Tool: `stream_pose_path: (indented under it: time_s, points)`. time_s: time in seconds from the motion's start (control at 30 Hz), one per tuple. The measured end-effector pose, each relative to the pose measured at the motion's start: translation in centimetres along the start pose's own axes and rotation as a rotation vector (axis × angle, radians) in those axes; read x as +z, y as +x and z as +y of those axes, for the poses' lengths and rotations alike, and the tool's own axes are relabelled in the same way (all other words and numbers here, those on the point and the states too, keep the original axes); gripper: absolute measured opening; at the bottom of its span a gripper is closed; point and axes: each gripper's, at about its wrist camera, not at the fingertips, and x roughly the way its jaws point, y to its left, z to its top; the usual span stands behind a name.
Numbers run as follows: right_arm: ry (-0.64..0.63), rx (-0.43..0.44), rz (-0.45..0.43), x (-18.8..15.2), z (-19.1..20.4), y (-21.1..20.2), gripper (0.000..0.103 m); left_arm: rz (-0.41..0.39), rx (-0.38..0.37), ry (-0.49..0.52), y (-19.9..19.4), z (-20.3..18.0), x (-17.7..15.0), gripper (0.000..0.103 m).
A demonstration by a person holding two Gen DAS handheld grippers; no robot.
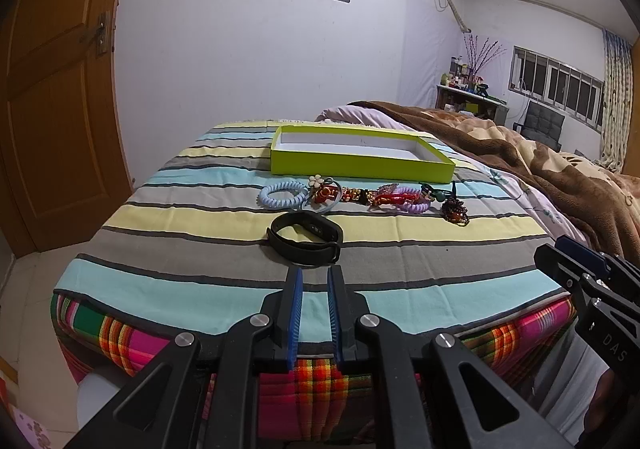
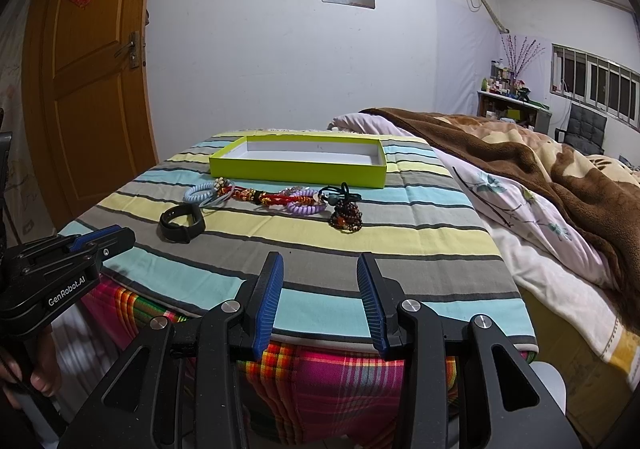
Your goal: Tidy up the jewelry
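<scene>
Item one, our left gripper (image 1: pixel 316 273): jaws parallel with a narrow gap, nothing between the blue pads (image 1: pixel 295 313). It hangs over the near edge of the striped cloth (image 1: pixel 160 281), tilted somewhat downward, touching nothing. In the right wrist view it shows at 9 o'clock, with fingers of the person's hand (image 2: pixel 40 381) wrapped on its handle.

Item two, our right gripper (image 2: pixel 320 265): jaws wide, splayed outward at the tips, holding nothing. It too is poised above the near cloth edge, angled gently down. In the left wrist view its black body sits at 3 o'clock.

Item three, black wristband (image 1: pixel 306 241): lies closed in a loop on the cloth, just ahead of our left gripper at 12 o'clock, apart from the tips.

Item four, jewelry row beyond the wristband, left to right: pale blue coil bracelet (image 1: pixel 280 196); red and gold charm pieces (image 1: pixel 352 196) with a small flower ornament, overlapping one another; purple coil bracelet (image 1: pixel 412 203); dark green hair tie (image 2: pixel 340 195); dark beaded cluster (image 2: pixel 346 219), nearest our right gripper at its 12 o'clock.

Item five, lime-green box (image 1: pixel 360 167): shallow, open, white inside, nothing in it that we can see. It stands behind the row, at 12 o'clock from both grippers.

Item six, brown blanket (image 2: pixel 540 161) at 2 o'clock.
</scene>
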Motion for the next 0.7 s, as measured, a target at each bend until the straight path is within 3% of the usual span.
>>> stream_pose_path:
  time_s: [0.7]
  points:
    - [0.003,0.004,0.016,0.4,-0.2,0.7,0.039,0.039,-0.017,-0.036,1.4,0.8,0.6,0.014]
